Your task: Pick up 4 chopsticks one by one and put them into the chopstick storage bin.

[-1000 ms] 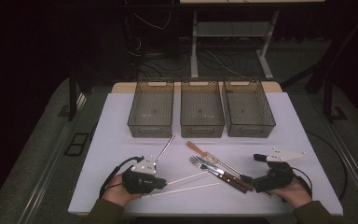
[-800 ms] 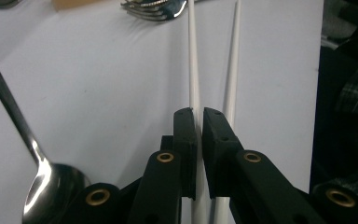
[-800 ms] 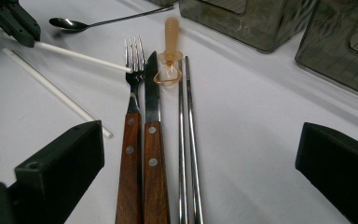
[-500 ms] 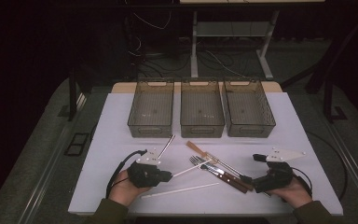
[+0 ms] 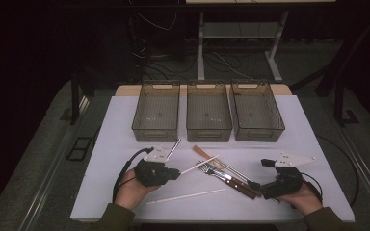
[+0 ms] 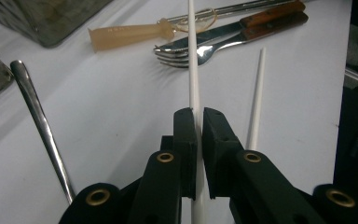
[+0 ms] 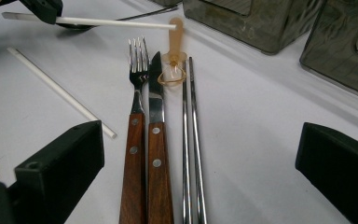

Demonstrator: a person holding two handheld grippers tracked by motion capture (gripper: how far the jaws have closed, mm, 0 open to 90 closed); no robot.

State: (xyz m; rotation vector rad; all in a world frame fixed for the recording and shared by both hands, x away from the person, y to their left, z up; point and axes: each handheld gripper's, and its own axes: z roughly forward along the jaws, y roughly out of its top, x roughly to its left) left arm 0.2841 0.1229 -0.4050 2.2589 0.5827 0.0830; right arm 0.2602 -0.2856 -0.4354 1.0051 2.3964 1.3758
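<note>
Keep L gripper (image 6: pixel 196 116) jaws clamped on white stick (image 6: pixel 192 56), lift level w/o snagging fork (image 6: pixel 200 52), carry to a bin (image 5: pixel 157 111); R gripper (image 7: pixel 200 154) jaws wide apart.

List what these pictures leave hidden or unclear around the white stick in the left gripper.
- Thin white plastic stick: left gripper view, rear end hidden between the left gripper's black jaws.
- Wooden-handled fork and wooden-handled knife: right gripper view, handle ends cut off by the bottom edge.
- Three smoky clear plastic bins: high view, contents too small and dim to tell.
</note>
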